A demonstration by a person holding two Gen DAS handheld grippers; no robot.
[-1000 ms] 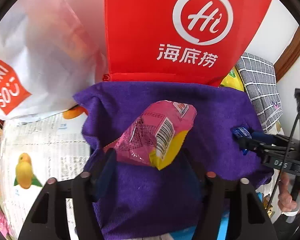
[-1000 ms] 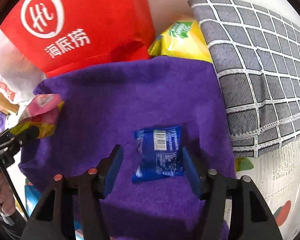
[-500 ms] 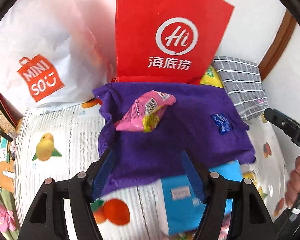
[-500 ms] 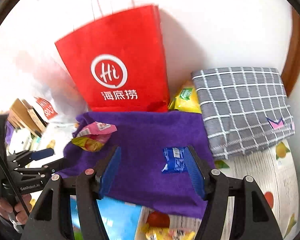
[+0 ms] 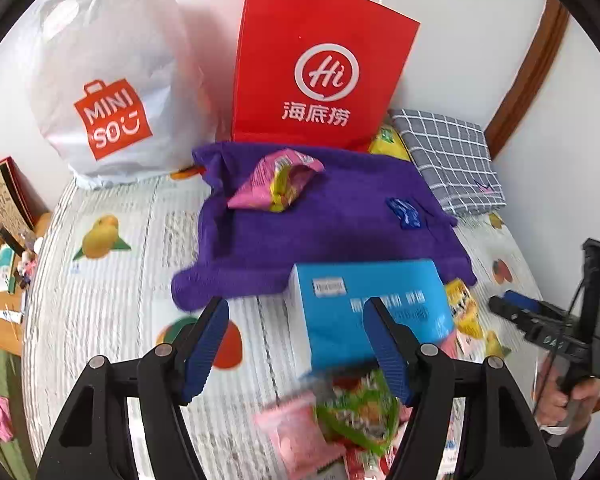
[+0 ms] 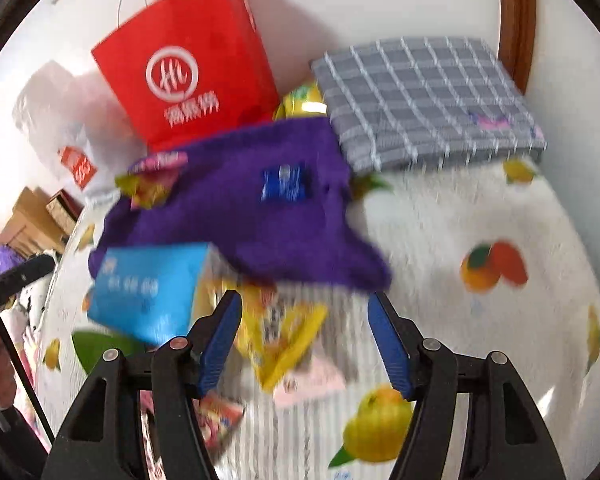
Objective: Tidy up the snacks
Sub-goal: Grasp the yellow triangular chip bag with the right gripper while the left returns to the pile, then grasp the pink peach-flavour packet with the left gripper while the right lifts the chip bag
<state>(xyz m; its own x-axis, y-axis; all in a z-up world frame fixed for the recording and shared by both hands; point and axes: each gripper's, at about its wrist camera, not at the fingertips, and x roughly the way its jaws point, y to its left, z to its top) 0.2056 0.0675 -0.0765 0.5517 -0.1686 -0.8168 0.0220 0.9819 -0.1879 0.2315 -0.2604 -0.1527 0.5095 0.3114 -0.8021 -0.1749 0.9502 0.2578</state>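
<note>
**Both grippers spread wide and empty above the snack pile**

With its blue-padded fingers spread wide, my left gripper point(image 5: 294, 344) holds nothing and touches nothing; through its gap I see the near corner of a light blue box point(image 5: 368, 308) on the fruit-print cover point(image 5: 100, 300). Below the fingers lies a blurred heap of snack packets, a pale pink packet point(image 5: 296, 432) beside a green packet point(image 5: 358, 412).

My right gripper point(image 6: 304, 338) is likewise wide apart and empty. A yellow packet point(image 6: 284, 332) lies on the cover between its fingers in this view, but the picture is motion-blurred and I cannot tell whether either pad touches it. The same blue box sits to its left.

Farther out, a purple towel point(image 5: 320, 236) is spread on the cover. On it rest a pink-and-yellow snack bag point(image 5: 276, 184) toward its far left and a small blue packet point(image 5: 404, 212) toward its right, well apart from each other. Behind the towel stands a red paper bag point(image 5: 320, 68), with a white Miniso bag point(image 5: 104, 80) to its left and a folded grey checked cloth point(image 5: 448, 160) to its right. A yellow-green packet point(image 5: 386, 142) peeks out between the red bag and the cloth.
</note>
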